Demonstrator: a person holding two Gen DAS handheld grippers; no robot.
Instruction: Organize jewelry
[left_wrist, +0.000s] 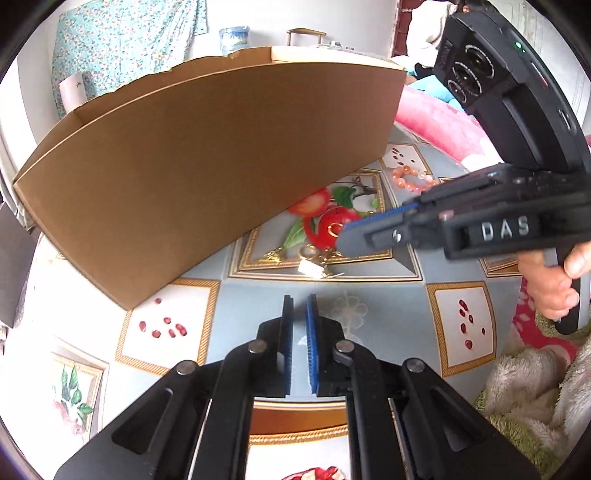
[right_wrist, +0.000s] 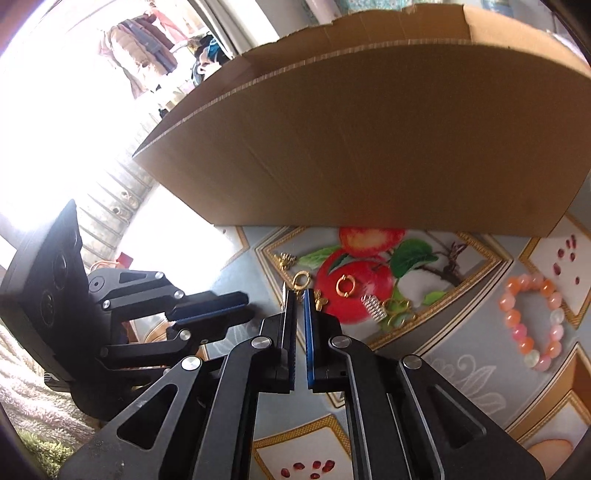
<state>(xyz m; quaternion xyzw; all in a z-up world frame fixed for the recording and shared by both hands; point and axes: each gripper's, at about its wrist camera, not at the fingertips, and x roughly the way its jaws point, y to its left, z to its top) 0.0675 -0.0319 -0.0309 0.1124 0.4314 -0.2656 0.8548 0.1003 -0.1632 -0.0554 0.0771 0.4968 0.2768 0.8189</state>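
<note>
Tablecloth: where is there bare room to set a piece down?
Free: the tablecloth between the small gold pieces and the bead bracelet. Crowded: the apple print under the box, where rings and charms lie at the right gripper.

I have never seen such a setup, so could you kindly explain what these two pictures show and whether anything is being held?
A person holds two black hand-held grippers, each with a fisheye camera looking along its jaws. One picture looks from the left gripper, with the right gripper and the hand holding it in view; the other looks from the right one. Both jaws are shut and appear to hold nothing. On the fruit-patterned tablecloth lie small gold rings and charms, a silver coil and a pink-orange bead bracelet, before a brown cardboard box.
</note>
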